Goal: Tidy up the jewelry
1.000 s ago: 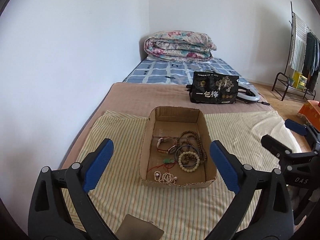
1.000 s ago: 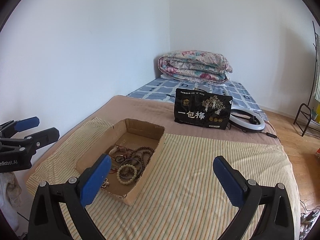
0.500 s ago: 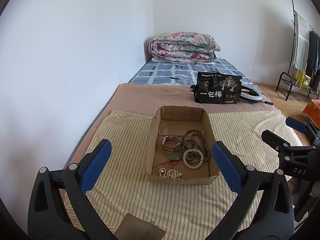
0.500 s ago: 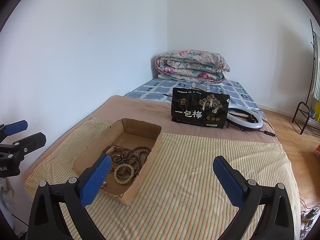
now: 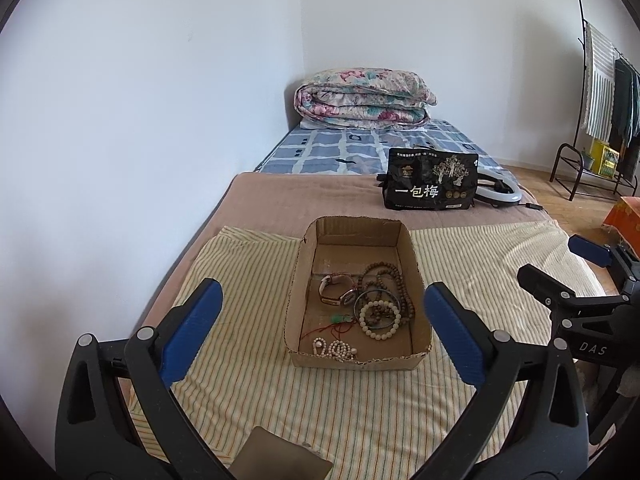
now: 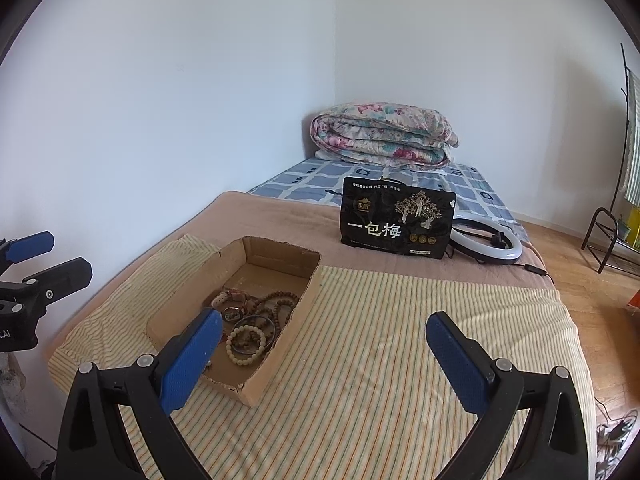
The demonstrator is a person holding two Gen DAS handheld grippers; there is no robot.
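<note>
A shallow cardboard box (image 5: 413, 268) sits on a striped cloth (image 5: 248, 380) on the bed; it also shows in the right wrist view (image 6: 304, 304). It holds a cream bead bracelet (image 5: 380, 318), a long brown bead string (image 5: 386, 274), a watch (image 5: 334, 288), a dark bangle, a red cord with a green charm (image 5: 340, 319) and small white beads (image 5: 336, 348). My left gripper (image 5: 318, 334) is open and empty, held back above the box's near end. My right gripper (image 6: 324, 354) is open and empty, to the right of the box.
A black printed bag (image 5: 430, 186) stands behind the box, with a white ring light (image 5: 500, 192) beside it. A folded floral quilt (image 5: 362, 98) lies at the bed's head. A wall runs along the left. A clothes rack (image 5: 600, 120) stands at the right.
Both grippers have drawn back and risen a little from the box, which looks smaller and farther away. Both stay open. The jewelry has not moved.
</note>
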